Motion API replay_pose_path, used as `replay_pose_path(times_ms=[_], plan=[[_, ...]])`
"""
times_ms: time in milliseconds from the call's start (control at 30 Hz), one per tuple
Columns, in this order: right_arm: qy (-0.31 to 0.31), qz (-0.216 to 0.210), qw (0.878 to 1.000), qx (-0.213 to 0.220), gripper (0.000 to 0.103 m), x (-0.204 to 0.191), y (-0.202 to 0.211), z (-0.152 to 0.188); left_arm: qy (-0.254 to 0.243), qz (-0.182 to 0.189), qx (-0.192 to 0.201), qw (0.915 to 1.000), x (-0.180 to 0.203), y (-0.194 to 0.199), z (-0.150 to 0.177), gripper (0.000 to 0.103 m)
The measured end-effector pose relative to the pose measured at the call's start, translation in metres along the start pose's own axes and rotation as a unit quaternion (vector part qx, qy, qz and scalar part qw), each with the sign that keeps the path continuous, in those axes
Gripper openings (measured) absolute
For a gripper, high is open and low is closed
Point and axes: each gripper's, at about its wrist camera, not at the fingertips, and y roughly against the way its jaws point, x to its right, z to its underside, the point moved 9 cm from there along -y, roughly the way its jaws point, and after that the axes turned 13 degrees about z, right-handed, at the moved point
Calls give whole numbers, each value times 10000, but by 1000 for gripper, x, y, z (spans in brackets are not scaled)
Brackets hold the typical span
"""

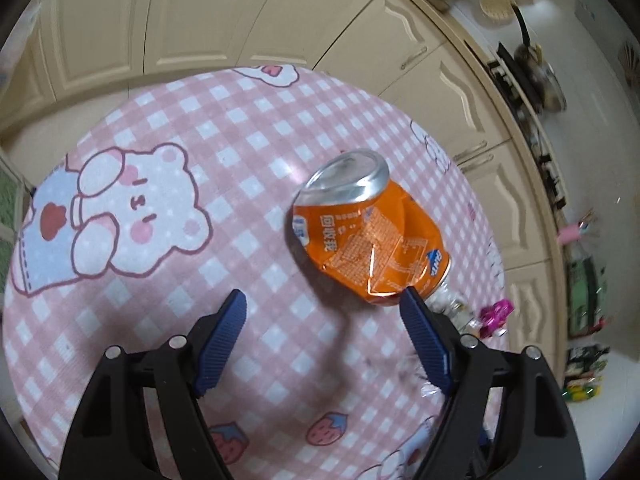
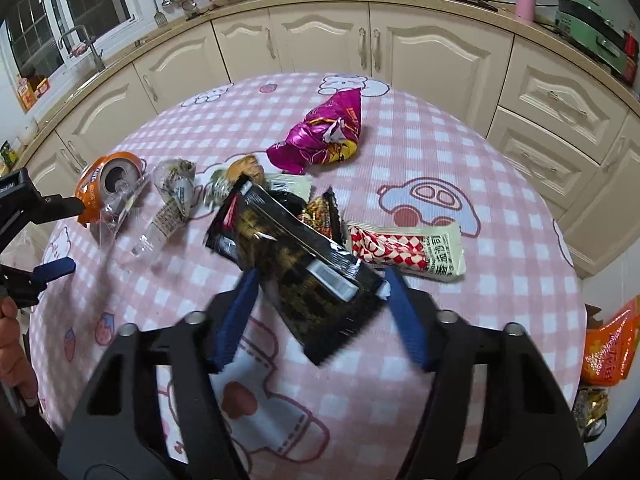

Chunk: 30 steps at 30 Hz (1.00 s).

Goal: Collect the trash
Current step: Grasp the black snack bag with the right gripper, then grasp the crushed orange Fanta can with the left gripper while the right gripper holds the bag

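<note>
A crushed orange drink can (image 1: pixel 370 228) lies on its side on the pink checked tablecloth (image 1: pixel 256 148). My left gripper (image 1: pixel 322 300) is open just short of it, its right fingertip (image 1: pixel 412 300) close to the can's base. The can also shows in the right wrist view (image 2: pixel 108 184), with the left gripper (image 2: pixel 68 236) open beside it. My right gripper (image 2: pixel 320 280) is open around a black snack wrapper (image 2: pixel 304 272). Behind it lie a magenta wrapper (image 2: pixel 324 136), a red-and-white wrapper (image 2: pixel 408 250) and a crumpled clear plastic bottle (image 2: pixel 168 204).
Cream kitchen cabinets (image 2: pixel 320 44) stand close behind the table. A stove with a pan (image 1: pixel 536 76) is on the counter. An orange bag (image 2: pixel 612 344) sits below the table's right edge. Clear plastic scraps (image 1: pixel 444 300) lie by the can.
</note>
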Motion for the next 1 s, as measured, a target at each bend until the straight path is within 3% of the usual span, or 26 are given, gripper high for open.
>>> replay_pose_path(times_ms=[133, 233, 333, 467, 600, 733, 867, 933, 1000], plan=[[5, -93, 9999, -69, 58, -1, 0, -2, 158, 180, 120, 9996, -3, 11, -7, 77], [-63, -233, 9995, -210, 73, 0, 2, -1, 38, 93, 161, 9998, 2, 18, -12, 77], [-125, -480, 9985, -214, 73, 2, 12, 2, -687, -139, 99, 9975, 14, 25, -20, 77], [-253, -469, 9986, -48, 73, 13, 23, -4, -1600, -661, 265, 9845, 26, 31, -34, 77], [-266, -396, 9988, -97, 73, 15, 18, -5, -2135, -778, -193, 9737, 30, 18, -45, 77], [-256, -416, 9986, -211, 73, 12, 9, -3, -2160, -998, -291, 9708, 23, 2, -65, 78], [-238, -387, 9987, -245, 73, 7, 3, -5, -2160, -988, -512, 9700, 16, -22, -72, 77], [-264, -363, 9987, -261, 73, 7, 0, -6, -2052, -763, -516, 9744, 13, -32, -74, 71], [-276, -319, 9988, -246, 73, 7, -4, -8, -2070, -418, -544, 9759, 18, -36, -74, 42]])
